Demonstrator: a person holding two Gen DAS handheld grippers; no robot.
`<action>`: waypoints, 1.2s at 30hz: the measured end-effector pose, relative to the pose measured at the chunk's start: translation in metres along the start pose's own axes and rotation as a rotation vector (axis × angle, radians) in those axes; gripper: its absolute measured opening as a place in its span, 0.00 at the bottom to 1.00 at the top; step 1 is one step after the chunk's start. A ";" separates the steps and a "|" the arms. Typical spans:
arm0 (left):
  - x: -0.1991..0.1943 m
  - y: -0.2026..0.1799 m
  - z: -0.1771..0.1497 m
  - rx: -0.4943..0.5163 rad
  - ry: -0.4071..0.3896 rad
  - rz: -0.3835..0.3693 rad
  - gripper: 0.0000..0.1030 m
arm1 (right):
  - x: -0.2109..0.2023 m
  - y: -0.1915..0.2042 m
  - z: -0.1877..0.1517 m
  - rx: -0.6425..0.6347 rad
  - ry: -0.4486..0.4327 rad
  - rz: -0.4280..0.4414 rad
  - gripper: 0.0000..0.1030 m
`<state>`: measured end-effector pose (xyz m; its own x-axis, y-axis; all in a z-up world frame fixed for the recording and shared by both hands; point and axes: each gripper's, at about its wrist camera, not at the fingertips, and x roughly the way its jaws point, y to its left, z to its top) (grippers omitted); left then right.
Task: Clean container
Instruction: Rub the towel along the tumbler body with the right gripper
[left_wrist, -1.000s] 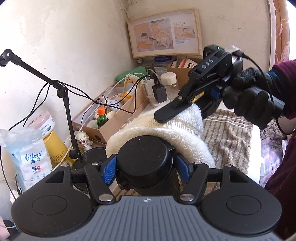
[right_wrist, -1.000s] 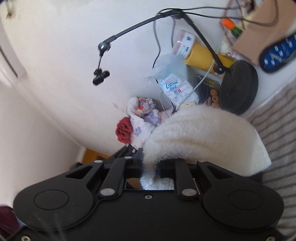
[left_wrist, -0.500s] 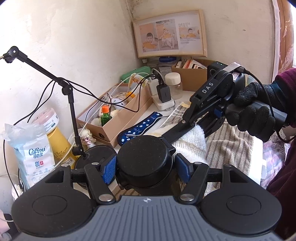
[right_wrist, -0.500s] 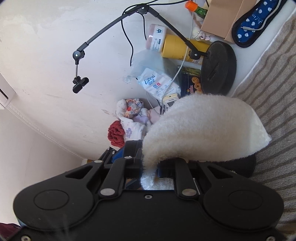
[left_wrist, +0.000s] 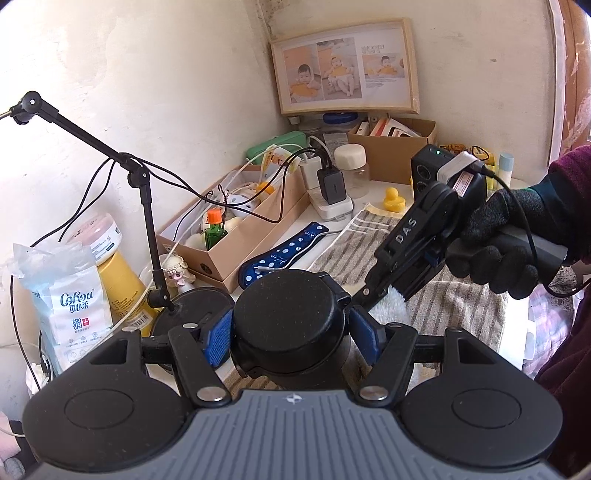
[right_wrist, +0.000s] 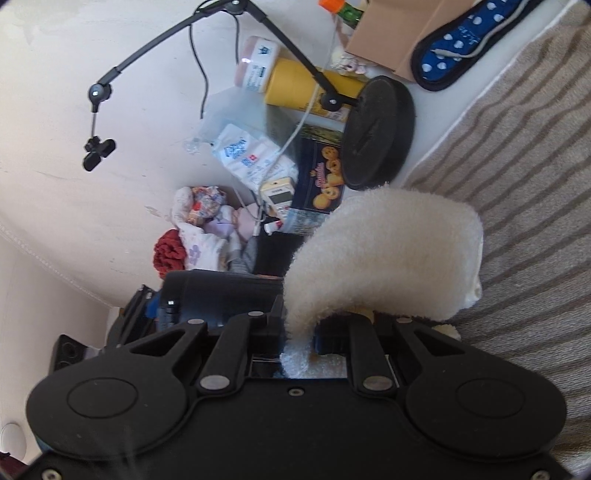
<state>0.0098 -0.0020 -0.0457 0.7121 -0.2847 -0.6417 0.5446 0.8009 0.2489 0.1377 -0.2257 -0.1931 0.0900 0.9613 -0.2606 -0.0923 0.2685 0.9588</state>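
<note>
The left claw (left_wrist: 291, 334) is clamped on the black container (left_wrist: 286, 317), its blue pads pressing the round lidded top from both sides, so the container sits right in front of that camera, lid on, held above the striped towel (left_wrist: 461, 306) that covers the desk (left_wrist: 391, 184). The right claw (right_wrist: 317, 332) is clamped on a fluffy white cloth (right_wrist: 388, 254); in the left view its black fingers (left_wrist: 384, 273) reach down beside the container's right flank with a tuft of the cloth showing just behind the rim. Whether the cloth actually touches the container wall here is hidden by the lid. The step in hand looks like wiping the container's side, and doing it well probably means keeping the left grip firm and steady while the cloth is pressed flat against the wall and drawn along it, with the container turned between strokes so each side is covered. The cloth is pinched only at one edge and droops, so it could fold or slip off the surface. Beyond lie a microphone stand (left_wrist: 147, 206), a blue dotted pouch (left_wrist: 280, 254) and cardboard boxes (left_wrist: 236, 236).
</note>
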 end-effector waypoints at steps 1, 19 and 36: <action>0.000 -0.001 0.001 0.002 0.001 0.000 0.64 | 0.001 -0.003 0.000 0.003 0.001 -0.011 0.12; 0.009 -0.005 0.005 0.010 0.004 -0.007 0.64 | 0.017 -0.043 -0.007 0.020 0.034 -0.236 0.12; 0.008 -0.003 0.004 -0.001 0.001 -0.008 0.64 | -0.008 -0.016 -0.013 0.119 -0.024 0.082 0.13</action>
<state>0.0154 -0.0087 -0.0487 0.7072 -0.2910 -0.6443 0.5502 0.7989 0.2431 0.1258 -0.2365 -0.2074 0.1109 0.9775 -0.1794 0.0180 0.1785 0.9838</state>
